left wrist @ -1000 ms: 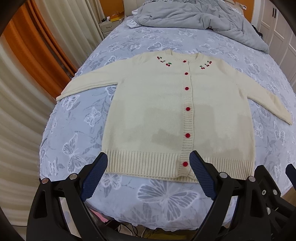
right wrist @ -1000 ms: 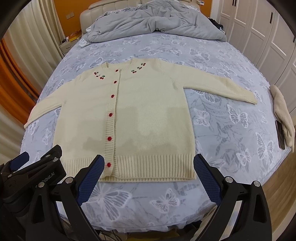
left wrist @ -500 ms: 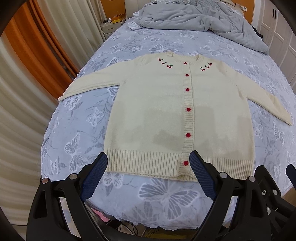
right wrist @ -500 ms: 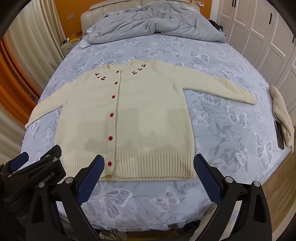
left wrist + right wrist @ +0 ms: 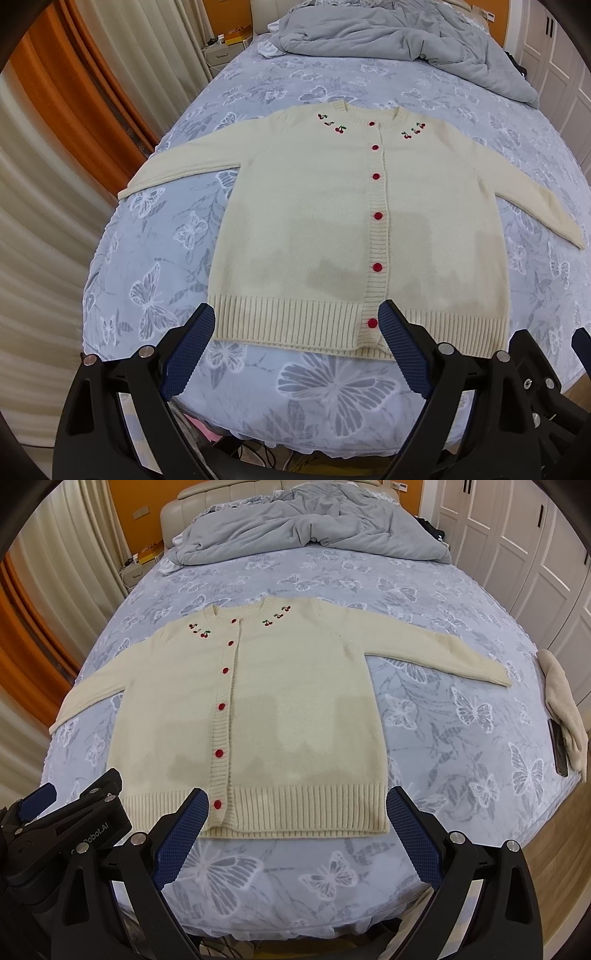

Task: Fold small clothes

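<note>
**Cardigan laid flat, both tongs poised at the hem**

The bed [image 5: 461, 602], covered in a pale blue butterfly sheet, carries everything. A rumpled grey duvet [image 5: 306, 520] is heaped at the far end, which leaves the near part free as a folding surface.

The cream cardigan [image 5: 332, 221] lies face up in the middle of that surface, buttoned, neck toward the duvet and ribbed hem toward the viewer. Both sleeves are spread out to the sides, so the whole shape is smooth and ready for a first fold. No fold has been made yet.

A beige cloth [image 5: 565, 709] lies at the bed's right edge, well apart from the cardigan, partly over a dark flat object too small to identify.

The left tongs [image 5: 295, 349] hover just short of the hem, spread wide and empty. The right tongs [image 5: 295, 830] do the same beside them, equally wide, holding nothing. Their position suggests a reach for the hem or the sleeves comes next.
</note>
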Available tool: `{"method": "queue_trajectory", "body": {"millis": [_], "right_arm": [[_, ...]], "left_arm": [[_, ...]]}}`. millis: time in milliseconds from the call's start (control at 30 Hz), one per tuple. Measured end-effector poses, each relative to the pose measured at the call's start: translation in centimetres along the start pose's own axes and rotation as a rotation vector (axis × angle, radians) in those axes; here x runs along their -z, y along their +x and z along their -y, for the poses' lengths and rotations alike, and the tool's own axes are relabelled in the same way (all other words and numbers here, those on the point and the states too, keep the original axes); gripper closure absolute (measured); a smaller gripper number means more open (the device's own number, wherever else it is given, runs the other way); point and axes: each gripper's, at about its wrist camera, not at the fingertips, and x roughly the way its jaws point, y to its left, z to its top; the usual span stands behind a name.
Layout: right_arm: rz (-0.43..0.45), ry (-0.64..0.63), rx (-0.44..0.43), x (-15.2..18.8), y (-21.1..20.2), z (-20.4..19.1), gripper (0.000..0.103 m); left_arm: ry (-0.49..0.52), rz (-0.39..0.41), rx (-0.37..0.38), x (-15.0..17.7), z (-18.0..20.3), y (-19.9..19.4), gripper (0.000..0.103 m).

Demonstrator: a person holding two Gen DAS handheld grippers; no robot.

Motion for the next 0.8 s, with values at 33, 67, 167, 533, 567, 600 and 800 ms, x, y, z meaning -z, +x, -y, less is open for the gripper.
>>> {"method": "queue_trajectory", "body": {"millis": [33,67,167,533,567,600,800], "right_arm": [[-0.003,0.000,0.000,0.0,0.1,0.0,0.007],[-0.005,-0.001,0.000,-0.1,0.2,0.1,0.007],[-0.011,-0.007,-0.009,-0.2,1.0,0.3,0.007],[-0.067,0.509,-0.173,-5.4,14.5,23.6,0.007],[-0.040,0.549,-0.120,-6.5,15.8,27.1,0.007],[-0.022,0.563,-0.099,-7.4,16.6,29.1,0.007],[0.093,0.816,-0.052,-10.9,20.9,40.4,0.009]], "left_arm": [[-0.002,-0.004,0.001,0.0,0.1,0.2,0.015],[-0.003,-0.009,0.001,-0.1,0.1,0.4,0.015],[-0.002,-0.026,0.013,-0.1,0.3,1.4,0.012],[-0.042,-0.061,0.144,0.5,-1.2,7.3,0.008],[-0.036,-0.067,0.154,0.7,-1.1,8.1,0.008],[-0.034,-0.074,0.158,0.7,-1.1,8.5,0.008],[-0.060,-0.128,0.178,1.3,-0.9,12.2,0.007]]}}
